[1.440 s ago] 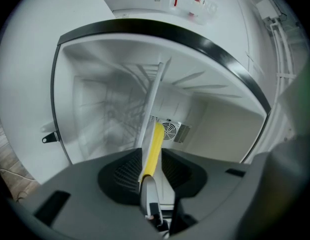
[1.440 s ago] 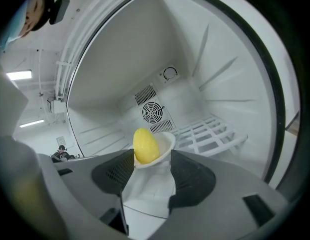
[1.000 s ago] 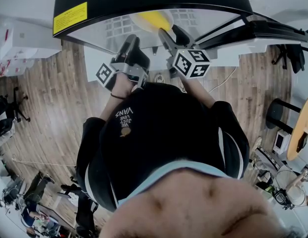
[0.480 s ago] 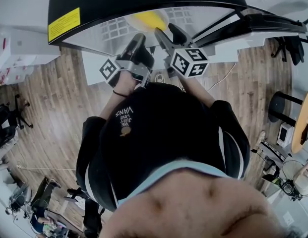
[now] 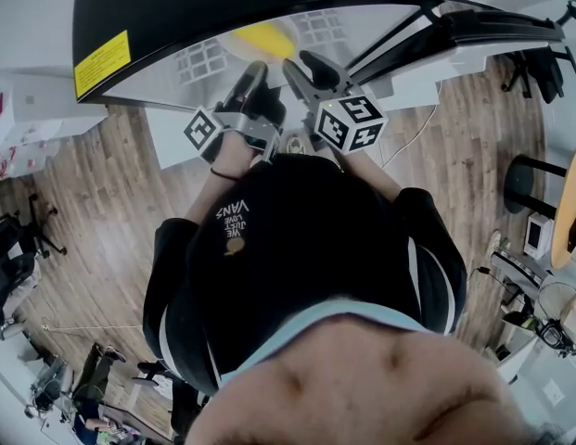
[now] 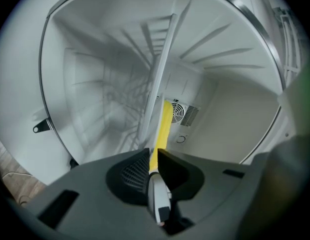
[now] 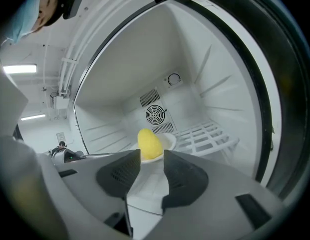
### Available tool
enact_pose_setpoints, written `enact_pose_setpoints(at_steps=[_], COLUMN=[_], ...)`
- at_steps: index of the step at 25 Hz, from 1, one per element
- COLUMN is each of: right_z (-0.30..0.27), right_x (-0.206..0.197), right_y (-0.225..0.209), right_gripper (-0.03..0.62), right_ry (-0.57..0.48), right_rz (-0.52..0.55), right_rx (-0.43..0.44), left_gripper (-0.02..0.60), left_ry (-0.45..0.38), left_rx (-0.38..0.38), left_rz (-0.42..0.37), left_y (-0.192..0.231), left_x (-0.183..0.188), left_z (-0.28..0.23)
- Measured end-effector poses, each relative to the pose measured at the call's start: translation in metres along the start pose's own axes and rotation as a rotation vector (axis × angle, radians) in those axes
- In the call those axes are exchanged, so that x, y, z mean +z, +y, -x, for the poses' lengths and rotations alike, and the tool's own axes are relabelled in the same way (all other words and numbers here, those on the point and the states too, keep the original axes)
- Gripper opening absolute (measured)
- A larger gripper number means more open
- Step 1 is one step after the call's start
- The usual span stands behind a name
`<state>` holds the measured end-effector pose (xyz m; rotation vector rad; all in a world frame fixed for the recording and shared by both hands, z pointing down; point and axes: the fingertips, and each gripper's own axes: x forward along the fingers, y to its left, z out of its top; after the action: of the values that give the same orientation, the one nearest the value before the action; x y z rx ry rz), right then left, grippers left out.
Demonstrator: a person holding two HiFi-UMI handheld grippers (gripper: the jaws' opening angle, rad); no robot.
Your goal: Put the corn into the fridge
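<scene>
White fridge (image 7: pixel 194 74) interior all round, fan vent (image 7: pixel 155 115) on the back wall. Corn (image 7: pixel 148 144) already inside, sitting on a white plate (image 7: pixel 167 141) beside the wire shelf (image 7: pixel 203 134). Both grippers poked in at the open front, side by side. Right gripper (image 7: pixel 151 155) spread, jaws just been closing, nothing pinched, corn just past the tips. Left gripper (image 6: pixel 154 152) squeezed onto a thin yellow-and-white edge, looks like the plate rim.
</scene>
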<state>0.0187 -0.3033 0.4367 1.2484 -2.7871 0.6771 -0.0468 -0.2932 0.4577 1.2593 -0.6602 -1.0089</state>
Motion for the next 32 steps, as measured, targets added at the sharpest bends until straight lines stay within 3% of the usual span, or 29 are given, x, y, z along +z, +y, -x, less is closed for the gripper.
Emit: enact_pose_setpoints(at_steps=[10,32], right_z=[-0.003,-0.018], right_x=[-0.002,0.004], right_y=[0.004,-0.004], right_gripper=[0.087,0.086], right_ry=[0.007,0.003], right_rz=[0.014,0.013], right_rx=[0.019,0.023], left_gripper=[0.049,0.048], left_ry=[-0.011,-0.039], left_rx=[-0.001,-0.015], left_rz=[0.004,0.005], left_y=[0.001,-0.002], left_x=[0.001,0.008], left_z=[0.0,-0.004])
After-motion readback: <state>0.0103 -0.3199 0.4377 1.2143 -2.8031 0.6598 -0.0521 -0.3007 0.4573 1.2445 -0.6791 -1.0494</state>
